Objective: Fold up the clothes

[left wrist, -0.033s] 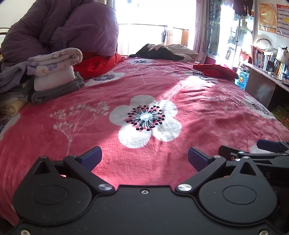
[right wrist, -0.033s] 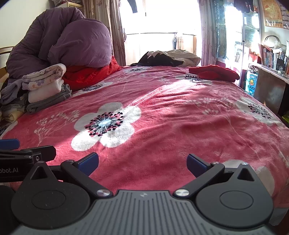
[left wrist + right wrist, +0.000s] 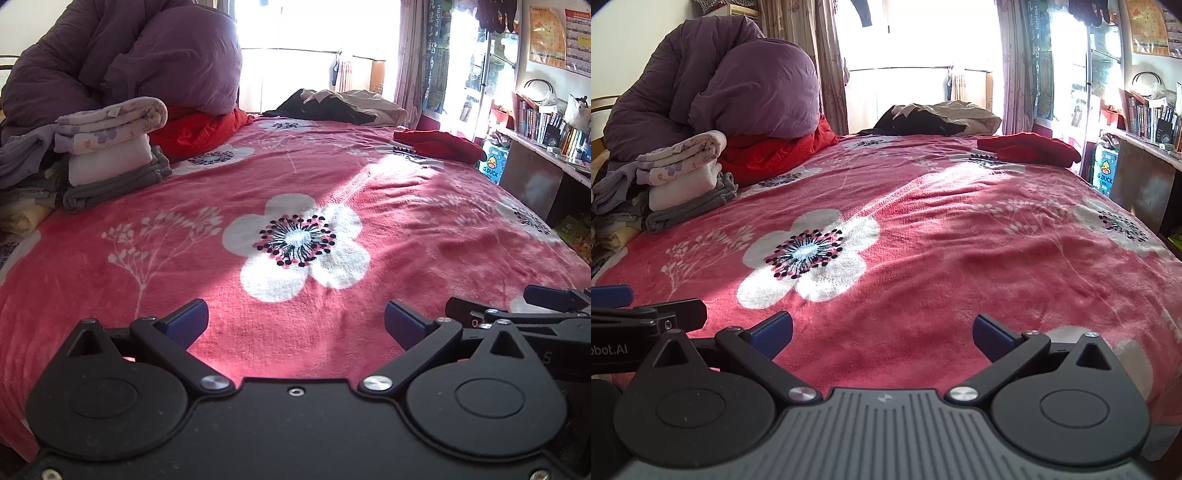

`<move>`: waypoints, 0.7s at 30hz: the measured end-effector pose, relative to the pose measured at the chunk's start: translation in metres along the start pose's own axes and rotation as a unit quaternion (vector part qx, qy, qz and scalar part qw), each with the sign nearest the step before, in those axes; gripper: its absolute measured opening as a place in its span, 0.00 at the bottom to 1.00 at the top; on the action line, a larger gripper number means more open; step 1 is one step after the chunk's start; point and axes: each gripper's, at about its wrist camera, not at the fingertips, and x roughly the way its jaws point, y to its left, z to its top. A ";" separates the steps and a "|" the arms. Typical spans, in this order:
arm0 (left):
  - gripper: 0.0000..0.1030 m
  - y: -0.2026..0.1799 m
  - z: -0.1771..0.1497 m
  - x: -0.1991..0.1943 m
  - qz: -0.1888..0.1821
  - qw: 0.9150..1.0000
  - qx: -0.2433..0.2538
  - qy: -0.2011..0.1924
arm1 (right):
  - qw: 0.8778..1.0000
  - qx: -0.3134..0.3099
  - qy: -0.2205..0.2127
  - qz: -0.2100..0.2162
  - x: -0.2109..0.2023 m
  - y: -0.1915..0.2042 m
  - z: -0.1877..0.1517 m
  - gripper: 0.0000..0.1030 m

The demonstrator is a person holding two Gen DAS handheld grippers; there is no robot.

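A stack of folded clothes (image 3: 110,147) (image 3: 683,173) sits at the left side of the bed. A red garment (image 3: 439,146) (image 3: 1030,147) lies loose at the far right. A dark and beige heap of clothes (image 3: 340,105) (image 3: 938,118) lies at the far end, by the window. My left gripper (image 3: 295,319) hovers open over the near edge of the pink flowered blanket (image 3: 332,177), with nothing between its blue pads. My right gripper (image 3: 882,328) is open and empty beside it, on the right. Each gripper shows at the edge of the other's view.
A big purple duvet (image 3: 129,55) is piled at the back left on a red quilt (image 3: 199,129). A desk with books (image 3: 546,129) and a duck-printed box (image 3: 493,166) stand along the bed's right side. Sunlight falls across the blanket's middle.
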 end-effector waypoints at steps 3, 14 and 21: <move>1.00 -0.001 -0.001 -0.001 0.002 1.000 0.004 -0.004 | 1.000 0.002 0.003 0.000 0.000 -0.002 0.000 1.00; 1.00 0.000 -0.001 0.001 0.010 1.000 0.008 -0.002 | 1.000 0.013 0.006 0.007 -0.001 -0.006 0.000 1.00; 1.00 -0.003 -0.002 -0.001 0.012 1.000 0.007 -0.001 | 1.000 0.006 0.000 0.002 -0.003 -0.002 0.000 1.00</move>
